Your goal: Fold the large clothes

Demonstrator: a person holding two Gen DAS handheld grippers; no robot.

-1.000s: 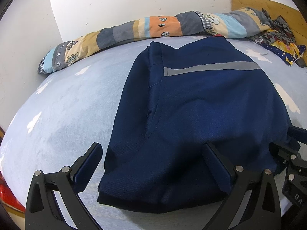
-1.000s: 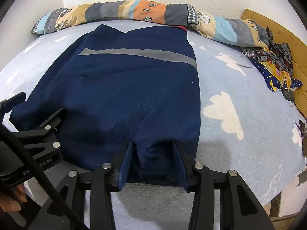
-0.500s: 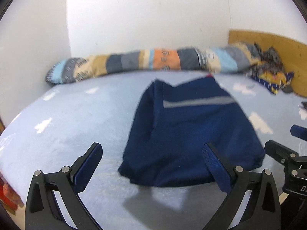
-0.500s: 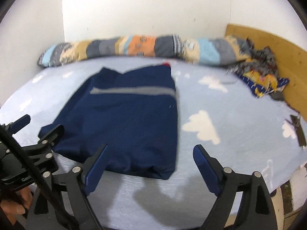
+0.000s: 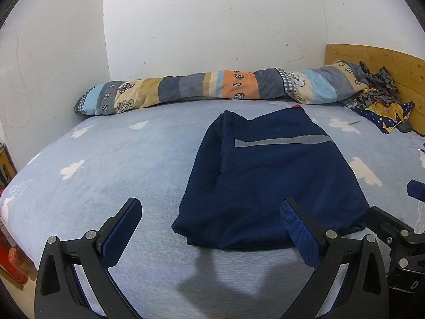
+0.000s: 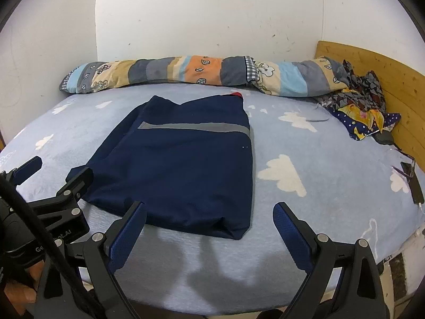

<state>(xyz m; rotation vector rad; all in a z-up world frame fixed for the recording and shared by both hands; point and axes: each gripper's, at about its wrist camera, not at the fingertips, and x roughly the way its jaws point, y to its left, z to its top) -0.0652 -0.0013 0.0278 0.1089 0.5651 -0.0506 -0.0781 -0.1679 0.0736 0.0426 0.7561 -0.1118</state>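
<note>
The folded navy garment point(image 5: 268, 186) hides its own lower layers; only a red sliver point(image 6: 236, 94) shows at its 12 o'clock edge, too small to identify. In the left wrist view the left tool point(image 5: 209, 228) covers part of the garment's near hem, and the right tool point(image 5: 398, 228) is cut off by the edge at 4 o'clock. In the right wrist view the left tool point(image 6: 50, 183) is partly hidden behind a black cable point(image 6: 32, 228). A hand point(image 6: 18, 289) at 8 o'clock is mostly cropped. The patterned cloth heap point(image 6: 358, 109) by the headboard point(image 6: 382, 71) is too crumpled to name. A dark object point(image 6: 414, 183) at 3 o'clock is unclear.
</note>
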